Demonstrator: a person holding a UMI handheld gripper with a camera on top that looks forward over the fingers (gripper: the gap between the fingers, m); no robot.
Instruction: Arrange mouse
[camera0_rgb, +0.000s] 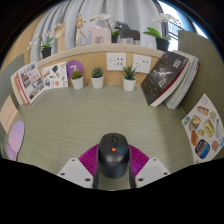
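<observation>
Gripping: the gripper (113, 170) has a dark mouse (113, 155) between its two fingers, whose magenta pads (88, 160) lie against the mouse's left and right flanks with no gap seen, so the tongs pinch it.
Opening: narrow, set by the mouse's width; the light-coloured fingers (75, 170) angle inward toward it.
Mouse: black, rounded, with a small red mark at the wheel, its long axis pointing forward along the fingers; whether its underside touches the desk cannot be told.
Desk: a pale olive surface (100, 115) stretches ahead of the mouse.
Ahead, well apart: three small potted plants (97, 77) in white pots stand in a row at the back edge of the desk.
Right of the plants: a dark book (166, 78) leans tilted against the back wall.
Left side: an open magazine (35, 80) with coloured pictures is propped up.
Right side, near: a picture card (203, 130) showing food-like items lies tilted by the desk edge.
Shelf: a wooden ledge (100, 45) above the plants carries small figures and more potted greenery (157, 36).
Writing: none can be read on the book, magazine or card; too small to tell.
</observation>
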